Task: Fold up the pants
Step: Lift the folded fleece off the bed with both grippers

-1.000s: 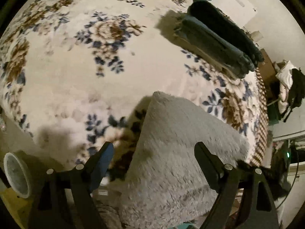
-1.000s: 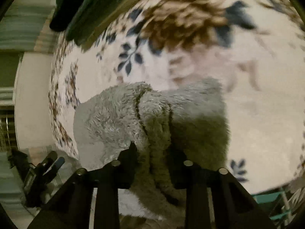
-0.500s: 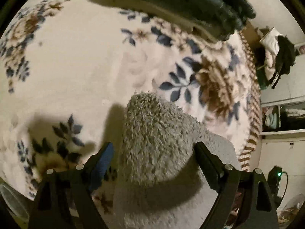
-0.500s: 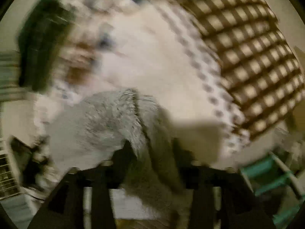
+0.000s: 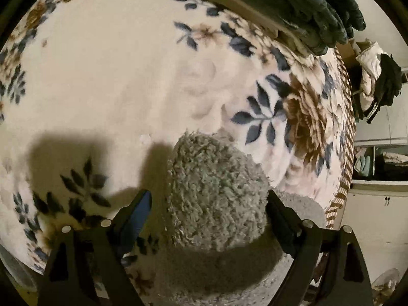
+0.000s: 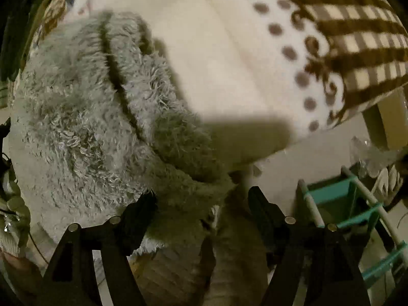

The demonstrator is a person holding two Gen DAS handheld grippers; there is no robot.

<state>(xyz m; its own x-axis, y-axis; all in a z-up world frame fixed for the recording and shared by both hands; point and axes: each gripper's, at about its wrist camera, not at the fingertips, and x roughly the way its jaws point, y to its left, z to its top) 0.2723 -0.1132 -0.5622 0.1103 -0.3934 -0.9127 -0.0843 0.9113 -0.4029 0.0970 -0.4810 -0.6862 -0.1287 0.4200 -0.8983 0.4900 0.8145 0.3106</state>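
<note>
The grey fluffy pants [image 5: 214, 196] lie bunched on a cream floral blanket [image 5: 107, 81]. My left gripper [image 5: 206, 204] is open, its fingers either side of a raised fold of the pants, not pinching it. In the right wrist view the pants [image 6: 84, 117] hang over the blanket's edge. My right gripper [image 6: 201, 201] has its fingers spread apart, with a strip of the grey fabric lying loosely between them.
A stack of dark folded clothes [image 5: 306, 5] lies at the far edge of the blanket. The blanket's checked border [image 6: 352, 38] and bed edge are at the right. A teal and white rack [image 6: 352, 204] stands on the floor below. Clothes hang on furniture [image 5: 377, 76].
The right gripper has opened from its earlier pinch on the pants and swung towards the bed edge. The left gripper moved forward over the pants fold, staying open.
</note>
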